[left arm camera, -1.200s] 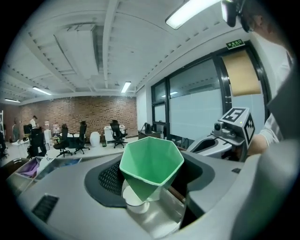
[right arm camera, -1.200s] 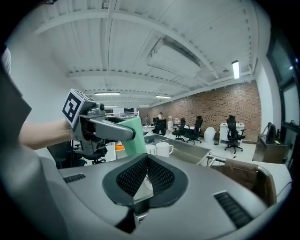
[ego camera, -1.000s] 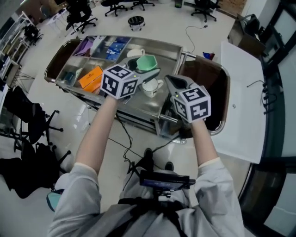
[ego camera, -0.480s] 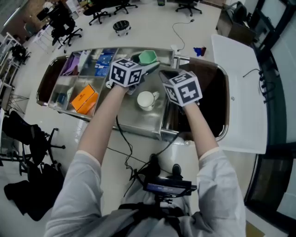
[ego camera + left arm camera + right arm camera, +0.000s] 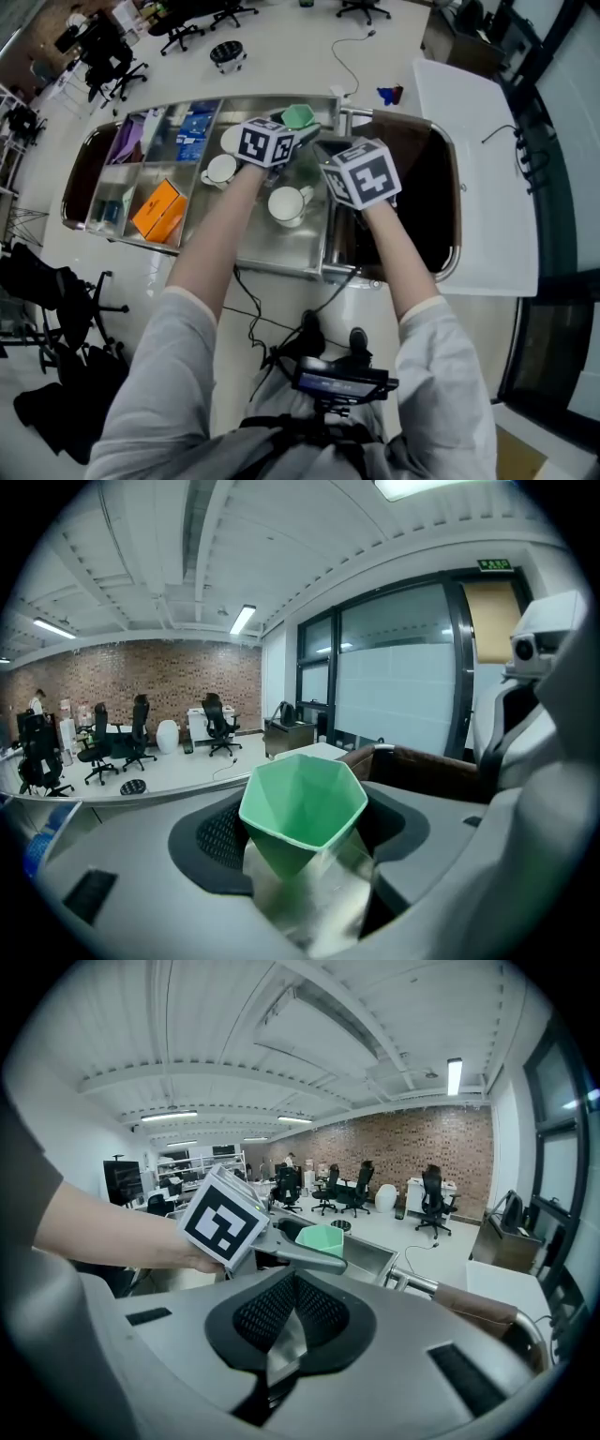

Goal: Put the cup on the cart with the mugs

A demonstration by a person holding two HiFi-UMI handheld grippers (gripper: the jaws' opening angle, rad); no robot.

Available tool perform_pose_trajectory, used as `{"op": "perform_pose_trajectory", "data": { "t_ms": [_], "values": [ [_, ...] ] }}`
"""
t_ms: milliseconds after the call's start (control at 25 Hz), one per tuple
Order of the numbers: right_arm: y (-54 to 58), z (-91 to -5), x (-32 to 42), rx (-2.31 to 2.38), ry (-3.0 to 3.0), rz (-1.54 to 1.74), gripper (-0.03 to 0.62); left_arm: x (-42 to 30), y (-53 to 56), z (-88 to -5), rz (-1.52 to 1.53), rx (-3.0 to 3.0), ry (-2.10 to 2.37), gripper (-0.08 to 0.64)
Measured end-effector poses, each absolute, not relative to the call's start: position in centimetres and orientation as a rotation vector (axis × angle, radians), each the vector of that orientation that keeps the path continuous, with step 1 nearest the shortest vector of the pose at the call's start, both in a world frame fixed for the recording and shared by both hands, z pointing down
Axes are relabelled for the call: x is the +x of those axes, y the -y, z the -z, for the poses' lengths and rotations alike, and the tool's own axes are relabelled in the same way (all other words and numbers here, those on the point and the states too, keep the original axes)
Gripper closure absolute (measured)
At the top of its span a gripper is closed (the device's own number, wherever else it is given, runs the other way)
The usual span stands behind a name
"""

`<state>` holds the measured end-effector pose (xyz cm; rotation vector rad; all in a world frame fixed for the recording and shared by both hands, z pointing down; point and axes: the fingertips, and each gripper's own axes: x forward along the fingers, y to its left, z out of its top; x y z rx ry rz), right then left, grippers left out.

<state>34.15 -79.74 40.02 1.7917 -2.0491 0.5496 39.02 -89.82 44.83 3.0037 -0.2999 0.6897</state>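
green cup (image 5: 298, 115) half hidden behind left gripper (image 5: 298, 129), its base unseen

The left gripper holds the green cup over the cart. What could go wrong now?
The left gripper pinches the green cup only at its lower part, so it might slip. White mugs stand close on the cart; lowering could knock one. The shut, empty right gripper hovers near and may bump it.

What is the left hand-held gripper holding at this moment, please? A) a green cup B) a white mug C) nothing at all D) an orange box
A: the left gripper view shows the green cup clamped between the jaws of the left hand-held gripper, while the white mugs stand on the cart.
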Motion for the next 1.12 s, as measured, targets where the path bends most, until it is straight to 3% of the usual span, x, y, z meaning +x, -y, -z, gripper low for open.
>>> {"op": "perform_pose_trajectory", "data": {
  "t_ms": [800,1120],
  "values": [
    [79.1,-40.6,35.1,1.815,2.022,-0.556,0.586,39.9,90.7,-50.5,-0.837,2.916,0.291,0.222],
    [79.2,-40.6,34.9,1.801,2.038,-0.557,0.586,39.6,90.4,-50.4,-0.870,2.907,0.284,0.150]
  ]
}}
